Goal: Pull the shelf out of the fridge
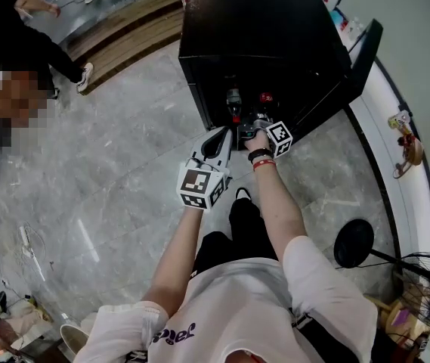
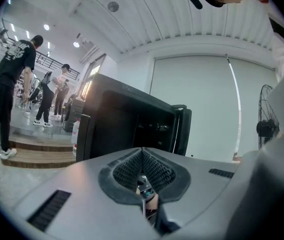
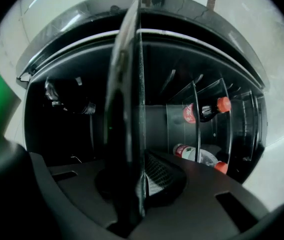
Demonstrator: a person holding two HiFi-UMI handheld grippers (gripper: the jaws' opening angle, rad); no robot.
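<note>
The glass shelf is shown edge-on only in the right gripper view. Its near edge is clamped between the jaws of the right gripper, and the rest lies inside the black fridge. Two red-capped bottles are counted to its right, an upper bottle and a lower bottle. Their red labels cannot be read. Only the head view shows the fridge door open at the right. The left gripper is held near the opening, its jaws together and empty.
</note>
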